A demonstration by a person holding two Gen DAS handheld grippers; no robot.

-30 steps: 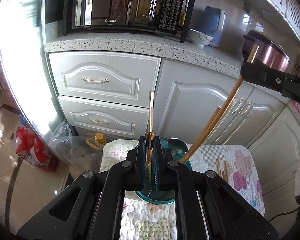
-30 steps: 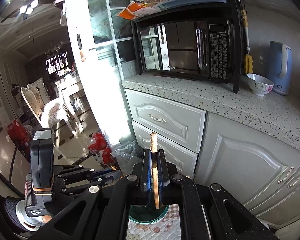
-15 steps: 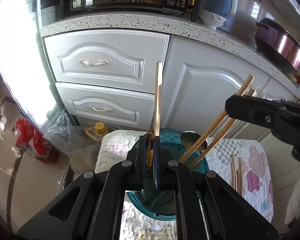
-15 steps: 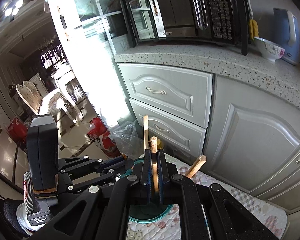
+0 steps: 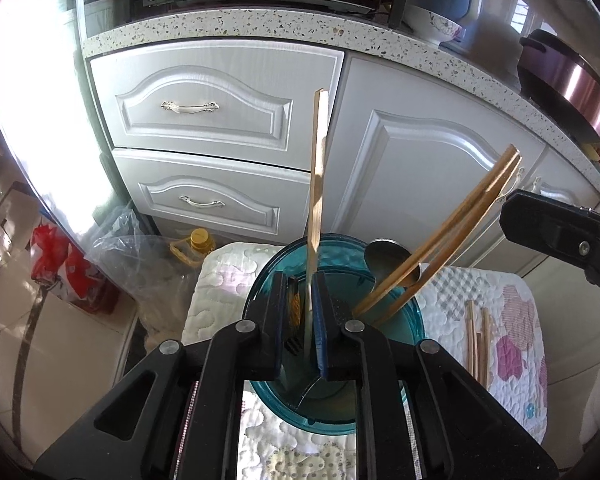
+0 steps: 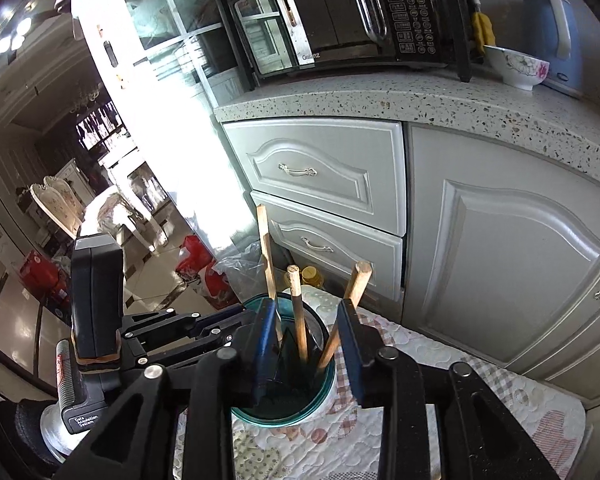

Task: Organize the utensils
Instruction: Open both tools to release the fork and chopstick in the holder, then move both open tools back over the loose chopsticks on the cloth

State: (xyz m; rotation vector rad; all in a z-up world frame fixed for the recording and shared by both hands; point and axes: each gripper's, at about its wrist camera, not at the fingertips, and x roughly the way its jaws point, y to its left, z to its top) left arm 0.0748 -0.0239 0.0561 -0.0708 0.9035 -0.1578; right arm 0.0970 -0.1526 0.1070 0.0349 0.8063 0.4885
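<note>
— Kitchen floor level, by the white cabinets: what have the grippers got?

— Nothing firmly. The left gripper (image 5: 302, 285) has just been opening its jaws; a pale chopstick (image 5: 318, 168) stands between them with a narrow gap on one side, its foot down in the teal holder (image 5: 414, 312). The right gripper (image 6: 306, 308) has just been opening too and stands wider; a round-ended stick (image 6: 296, 300) rises between its jaws, touching neither pad.

— And where is the holder?

— Toward the far edge of the quilted mat (image 5: 512, 320), about midway along it. A pair of darker chopsticks (image 5: 460, 224) and a metal spoon (image 5: 388, 254) lean inside it. A few loose chopsticks (image 5: 476, 344) lie near the mat's right edge.

— How would those loose ones handle?

— Light, stiff and thin, I'd judge, and smooth enough to roll or twist out of a pinch. Lying flat on soft quilting, they should give a little under the pads, which helps. I'd take one near its middle, or slightly toward the thick end, so it hangs balanced and tips cleanly into the holder.

— Any worry?

— The holder looks light and tall; a nudge from a leaning stick could tip it.
</note>
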